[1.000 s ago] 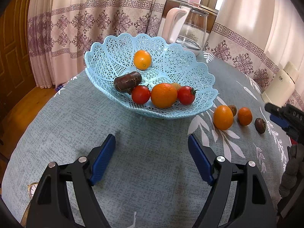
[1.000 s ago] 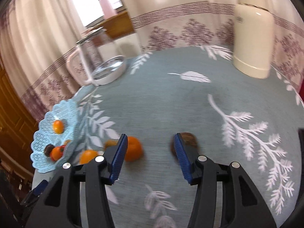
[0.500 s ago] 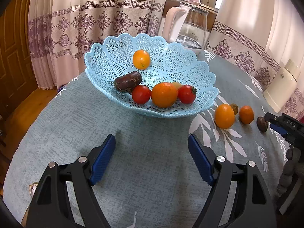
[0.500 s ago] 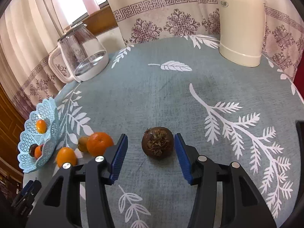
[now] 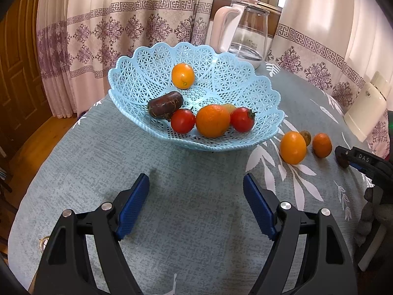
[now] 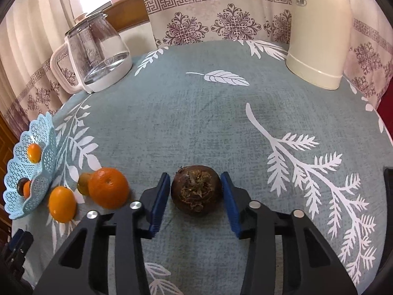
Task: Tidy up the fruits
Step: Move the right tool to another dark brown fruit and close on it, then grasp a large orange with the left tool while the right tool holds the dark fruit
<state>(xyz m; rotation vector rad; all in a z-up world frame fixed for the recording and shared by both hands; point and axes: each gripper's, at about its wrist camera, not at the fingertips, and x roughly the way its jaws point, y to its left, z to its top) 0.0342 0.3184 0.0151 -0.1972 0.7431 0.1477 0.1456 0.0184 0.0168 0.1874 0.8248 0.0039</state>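
A light blue lattice basket (image 5: 258,91) holds two oranges (image 5: 213,120), two tomatoes (image 5: 182,121) and a long dark fruit (image 5: 165,104). My left gripper (image 5: 196,196) hovers open over bare cloth in front of it. On the cloth to the right of the basket lie two oranges (image 6: 108,188) and a small greenish fruit (image 6: 83,183). A round dark brown fruit (image 6: 196,193) rests on the cloth, and my right gripper (image 6: 196,196) is shut on it, pads touching both sides. The basket (image 6: 46,142) sits at the far left of the right wrist view.
A glass kettle (image 6: 95,51) with a white handle stands at the back of the table. A cream thermos jug (image 6: 319,32) stands at the back right. Patterned curtains hang behind the round table, and a wooden door (image 5: 14,73) is at the left.
My right gripper moved forward around the dark brown fruit and its jaws narrowed onto it. The left gripper stayed almost still and open.
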